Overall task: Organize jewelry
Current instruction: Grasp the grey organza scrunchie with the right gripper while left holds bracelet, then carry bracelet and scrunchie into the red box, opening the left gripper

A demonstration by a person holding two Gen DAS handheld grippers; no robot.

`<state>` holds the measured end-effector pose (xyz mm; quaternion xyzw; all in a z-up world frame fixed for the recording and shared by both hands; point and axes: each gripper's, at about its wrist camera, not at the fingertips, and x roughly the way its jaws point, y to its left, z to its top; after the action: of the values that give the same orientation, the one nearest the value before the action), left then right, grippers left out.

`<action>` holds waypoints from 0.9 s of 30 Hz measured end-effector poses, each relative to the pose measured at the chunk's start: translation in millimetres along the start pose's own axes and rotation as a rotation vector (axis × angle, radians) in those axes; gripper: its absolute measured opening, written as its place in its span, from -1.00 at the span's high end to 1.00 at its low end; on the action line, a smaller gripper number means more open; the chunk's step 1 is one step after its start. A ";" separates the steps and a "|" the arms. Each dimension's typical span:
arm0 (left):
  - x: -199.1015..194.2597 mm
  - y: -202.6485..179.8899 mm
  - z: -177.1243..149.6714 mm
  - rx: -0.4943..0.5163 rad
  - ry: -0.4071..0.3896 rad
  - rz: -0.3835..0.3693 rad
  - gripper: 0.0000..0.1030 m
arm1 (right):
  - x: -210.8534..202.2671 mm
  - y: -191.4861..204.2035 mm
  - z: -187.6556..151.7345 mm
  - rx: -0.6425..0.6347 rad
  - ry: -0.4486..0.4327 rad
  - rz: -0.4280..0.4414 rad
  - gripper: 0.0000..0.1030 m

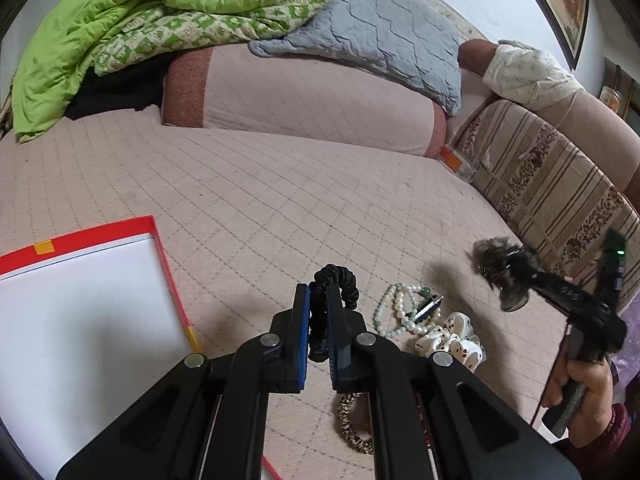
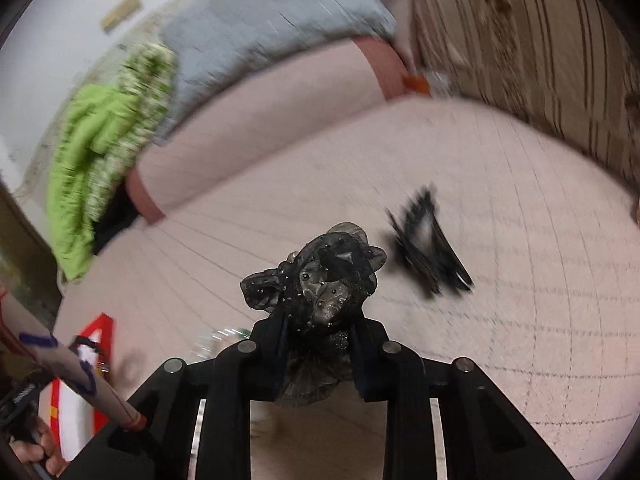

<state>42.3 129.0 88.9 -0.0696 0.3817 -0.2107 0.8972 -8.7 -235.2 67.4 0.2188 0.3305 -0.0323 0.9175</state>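
My left gripper (image 1: 318, 292) is shut on a black braided hair tie (image 1: 334, 284), held just above the pink quilted bed (image 1: 260, 192). A red-rimmed white box (image 1: 72, 320) lies to its left. A pearl necklace (image 1: 404, 308), a white spotted scrunchie (image 1: 452, 342) and a leopard-print hair band (image 1: 352, 420) lie to its right. My right gripper (image 2: 320, 320) is shut on a black lace bow hair clip (image 2: 320, 276); that bow also shows in the left wrist view (image 1: 500, 264). A black claw clip (image 2: 428, 244) lies on the bed beyond it.
A green quilt (image 1: 132, 12), a grey pillow (image 1: 380, 28) and a pink bolster (image 1: 300, 92) sit at the back. A striped cushion (image 1: 552, 184) runs along the right. The right wrist view is motion-blurred; the red box corner (image 2: 102, 332) shows at its lower left.
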 end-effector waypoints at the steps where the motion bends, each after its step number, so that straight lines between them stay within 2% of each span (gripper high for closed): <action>1: -2.9 2.7 0.0 -0.006 -0.005 0.005 0.86 | -6.9 8.5 1.1 -0.018 -0.031 0.025 0.47; 3: -7.8 8.5 0.3 -0.014 -0.013 0.017 0.86 | -14.0 23.9 2.2 -0.042 -0.064 0.066 0.47; 6: -18.1 21.6 0.0 -0.037 -0.024 0.038 0.86 | -14.3 49.8 -0.4 -0.080 -0.068 0.121 0.47; 16: -57.6 80.5 -7.1 -0.136 -0.071 0.122 0.86 | 3.1 157.8 -27.5 -0.211 0.003 0.320 0.46; 27: -86.6 153.9 -24.4 -0.218 -0.093 0.249 0.86 | 27.3 265.4 -69.7 -0.334 0.109 0.470 0.46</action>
<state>21.2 306.0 84.6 -0.1283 0.3662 -0.0520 0.9202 25.4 36.1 103.6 0.1366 0.3204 0.2480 0.9040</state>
